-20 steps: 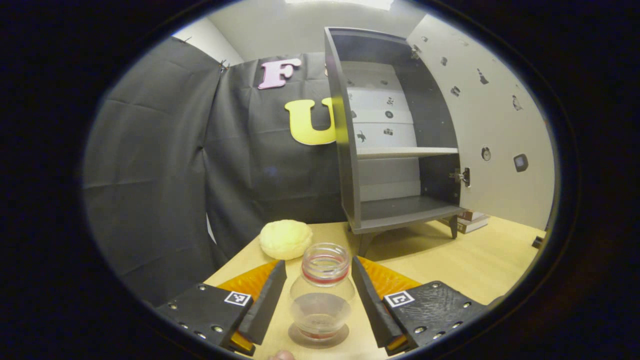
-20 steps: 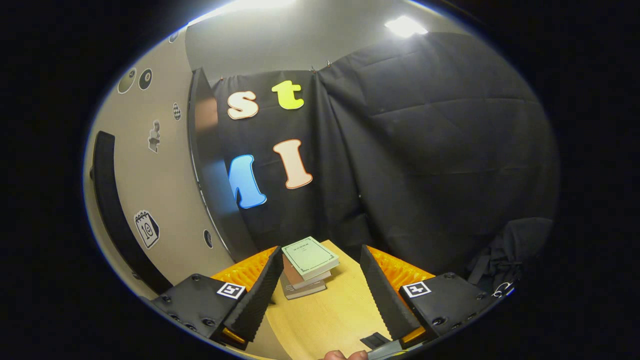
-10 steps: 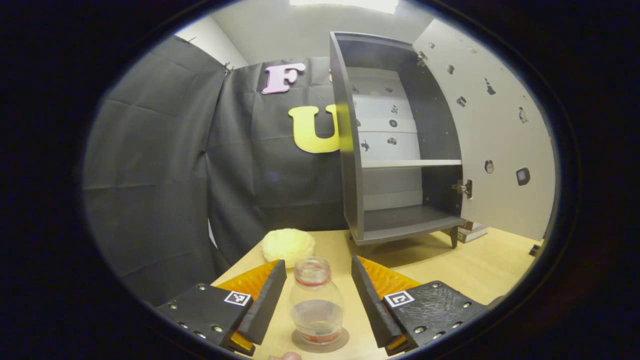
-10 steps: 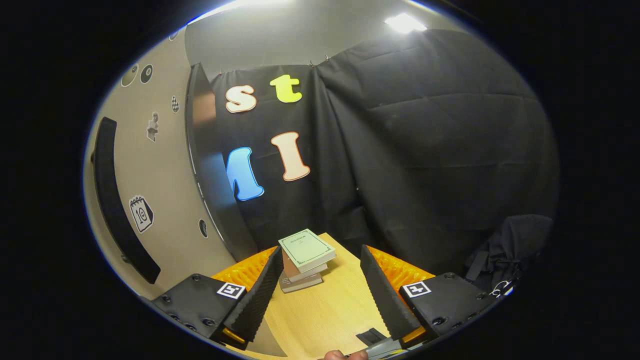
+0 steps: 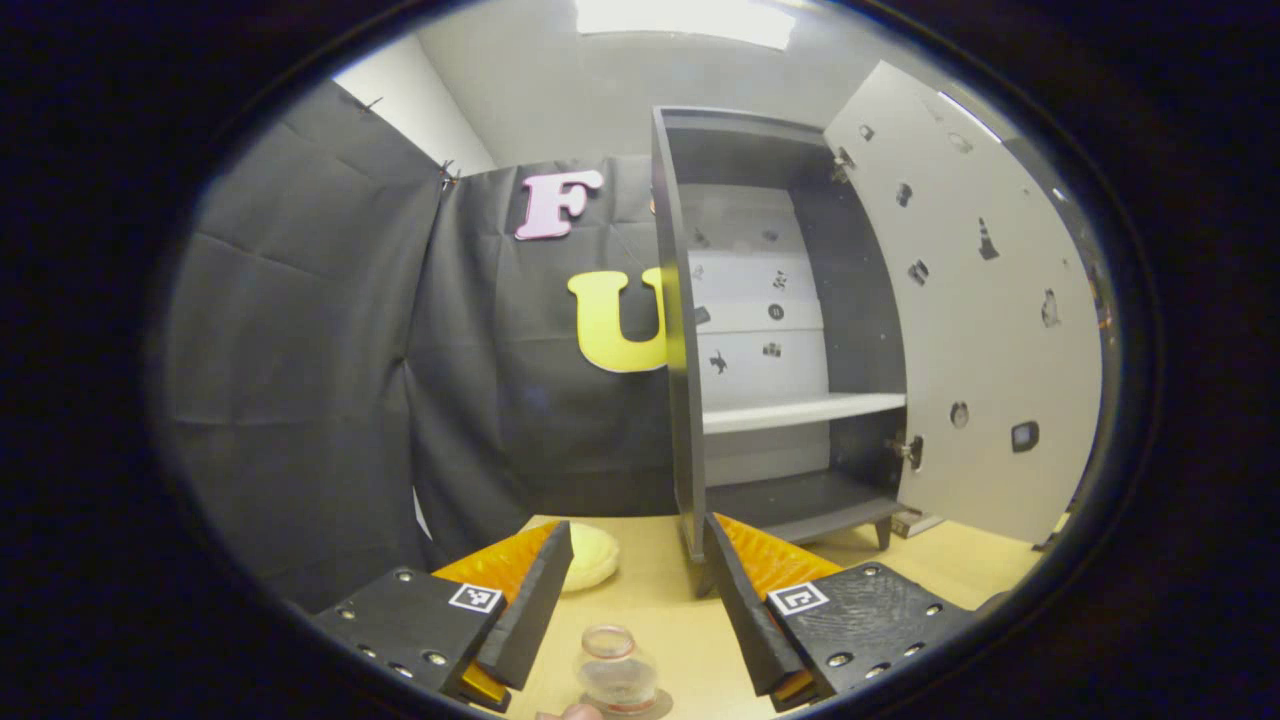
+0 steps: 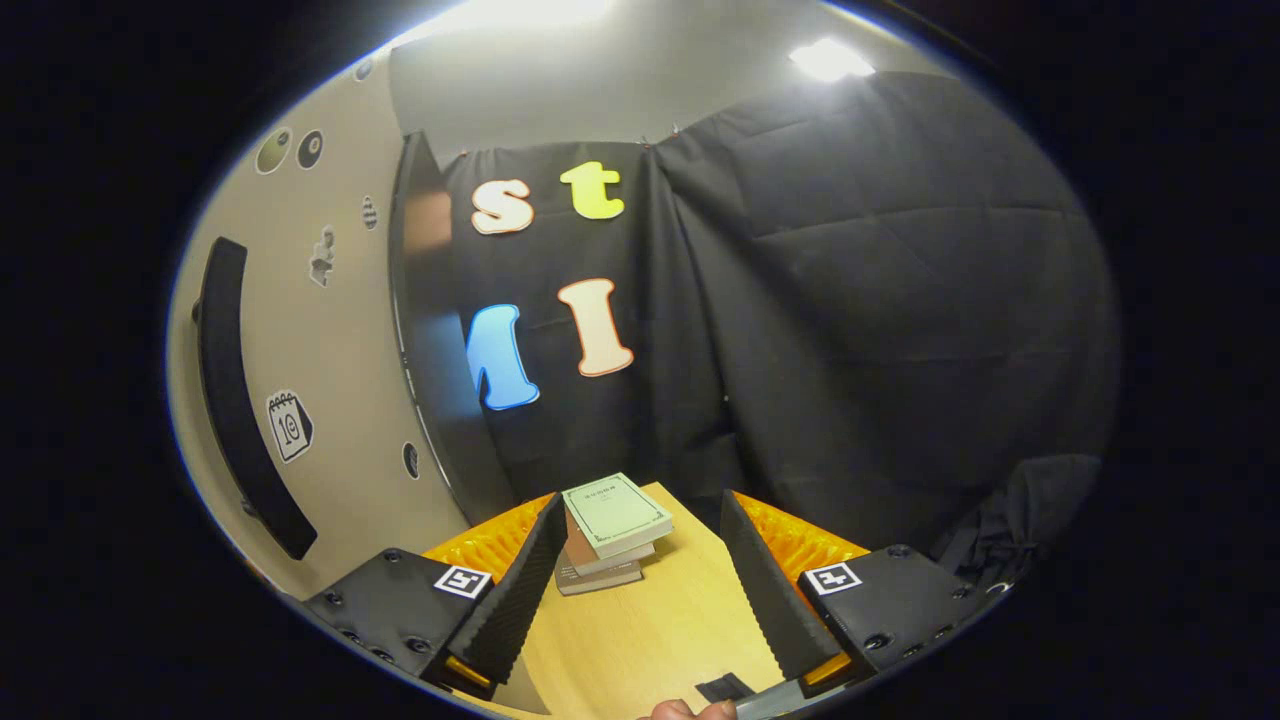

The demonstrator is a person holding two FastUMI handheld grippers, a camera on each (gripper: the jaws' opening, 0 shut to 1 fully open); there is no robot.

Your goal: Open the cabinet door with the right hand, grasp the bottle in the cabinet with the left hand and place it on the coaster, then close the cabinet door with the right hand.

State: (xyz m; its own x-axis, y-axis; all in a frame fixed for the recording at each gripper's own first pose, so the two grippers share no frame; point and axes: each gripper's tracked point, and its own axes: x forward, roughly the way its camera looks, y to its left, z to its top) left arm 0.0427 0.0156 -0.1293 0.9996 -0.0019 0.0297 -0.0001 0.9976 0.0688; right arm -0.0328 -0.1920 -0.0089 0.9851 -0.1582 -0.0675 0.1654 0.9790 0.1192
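Left gripper view shows the bottle (image 5: 617, 682) set on its coaster (image 5: 655, 706), your left tongs (image 5: 628, 590) spread wide and empty — next, bring the open, empty right tongs (image 6: 640, 585) to the door (image 6: 330, 400) and swing it shut.

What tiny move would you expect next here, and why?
Probably the right gripper swings left toward the cabinet door to push it shut: the bottle stands on the coaster, the left gripper is open, the door hangs open.
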